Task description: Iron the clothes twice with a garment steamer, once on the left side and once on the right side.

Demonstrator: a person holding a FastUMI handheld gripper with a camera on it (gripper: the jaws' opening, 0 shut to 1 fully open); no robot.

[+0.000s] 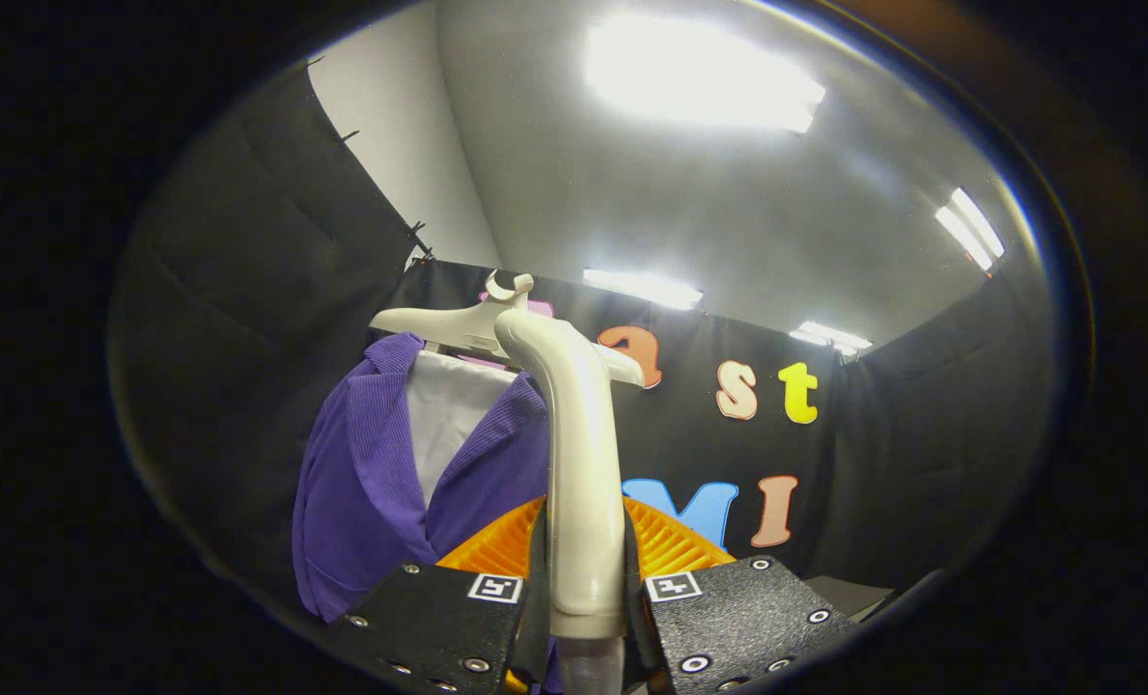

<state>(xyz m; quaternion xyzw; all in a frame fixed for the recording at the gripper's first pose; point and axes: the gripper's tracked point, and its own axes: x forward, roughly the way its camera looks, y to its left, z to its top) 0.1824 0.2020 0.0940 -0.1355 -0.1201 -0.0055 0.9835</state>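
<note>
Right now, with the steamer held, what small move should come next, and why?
Probably tip the steamer head forward toward the purple garment on the hanger. The hand-held gripper is shut on the steamer's handle, which stands upright with its head up by the hanger, and whether it touches the cloth is unclear.

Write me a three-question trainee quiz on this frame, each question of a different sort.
1. True or false: the gripper is shut on the steamer.
2. Multiple choice: the purple shirt hangs on a) a wall hook, b) a pale hanger, c) a chair back.
3. Fill in: the steamer's head rises in front of the shirt's ____ shoulder, the one nearer the coloured letters.

Key
1. True; both fingers press on its handle.
2. b
3. right, as seen from the gripper view; the steamer's head overlaps the hanger there, and whether it touches the cloth cannot be told.
</note>
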